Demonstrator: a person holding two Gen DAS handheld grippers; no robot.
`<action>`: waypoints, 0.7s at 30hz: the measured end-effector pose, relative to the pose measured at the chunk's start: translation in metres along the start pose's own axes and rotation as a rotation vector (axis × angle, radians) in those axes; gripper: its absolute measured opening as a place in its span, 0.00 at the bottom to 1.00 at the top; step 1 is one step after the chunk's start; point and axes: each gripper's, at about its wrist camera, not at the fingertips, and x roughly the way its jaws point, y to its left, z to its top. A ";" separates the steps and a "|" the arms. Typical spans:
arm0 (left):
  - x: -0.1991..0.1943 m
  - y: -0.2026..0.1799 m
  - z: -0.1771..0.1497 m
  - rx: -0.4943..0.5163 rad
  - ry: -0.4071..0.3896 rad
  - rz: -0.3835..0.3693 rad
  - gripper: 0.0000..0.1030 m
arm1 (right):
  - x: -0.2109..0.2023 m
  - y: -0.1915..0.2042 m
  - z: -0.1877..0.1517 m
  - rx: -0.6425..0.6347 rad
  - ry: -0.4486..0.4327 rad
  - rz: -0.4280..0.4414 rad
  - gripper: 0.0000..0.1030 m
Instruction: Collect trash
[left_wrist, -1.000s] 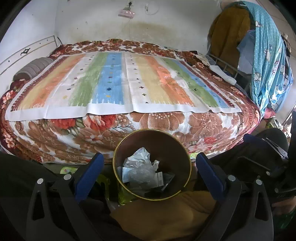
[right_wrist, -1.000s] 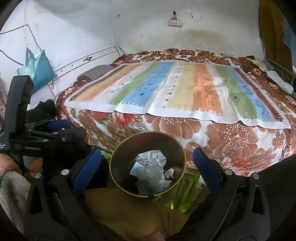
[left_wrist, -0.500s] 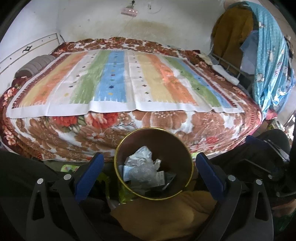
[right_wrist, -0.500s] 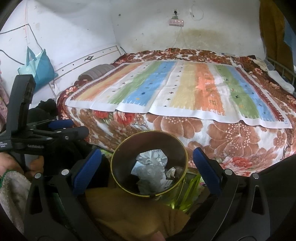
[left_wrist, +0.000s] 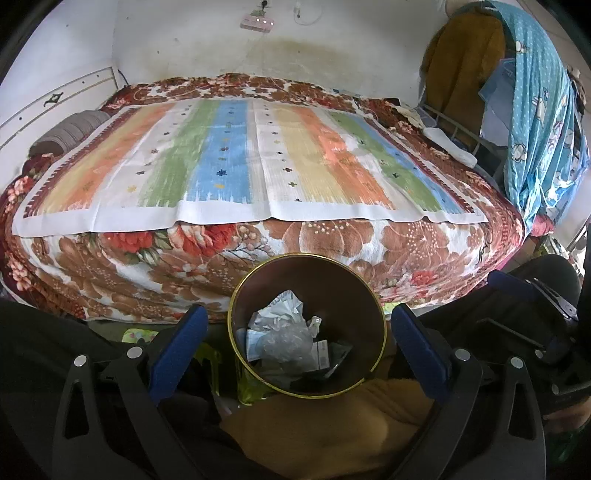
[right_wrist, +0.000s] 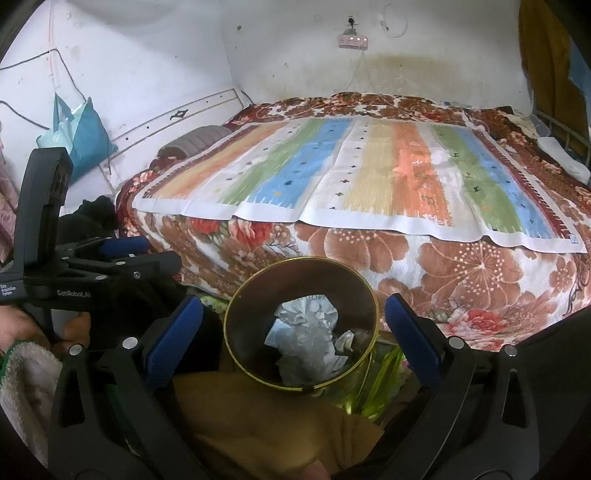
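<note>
Trash bin (left_wrist: 307, 325) between wide-open hand-held gripper (left_wrist: 295, 343) fingers

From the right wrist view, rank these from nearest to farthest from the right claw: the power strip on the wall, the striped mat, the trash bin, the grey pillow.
1. trash bin, directly ahead of the right claw, between its fingers
2. striped mat, spread on the bed beyond the bin
3. grey pillow, far left of the bed
4. power strip, high on the back wall

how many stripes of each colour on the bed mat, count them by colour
On the striped mat, as seen in the left wrist view:
orange stripes: 2
green stripes: 2
blue stripes: 2
yellow stripes: 1
Total: 7 coloured stripes, white bands apart.
</note>
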 end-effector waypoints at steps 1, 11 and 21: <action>0.001 0.000 0.000 0.000 0.000 0.001 0.94 | 0.000 0.000 0.000 0.000 0.000 0.000 0.92; 0.002 -0.002 0.000 0.003 0.005 0.011 0.94 | 0.000 -0.001 0.001 0.000 0.002 0.000 0.92; 0.002 -0.002 0.000 0.005 0.006 0.014 0.94 | 0.001 -0.001 0.001 0.000 0.003 0.000 0.92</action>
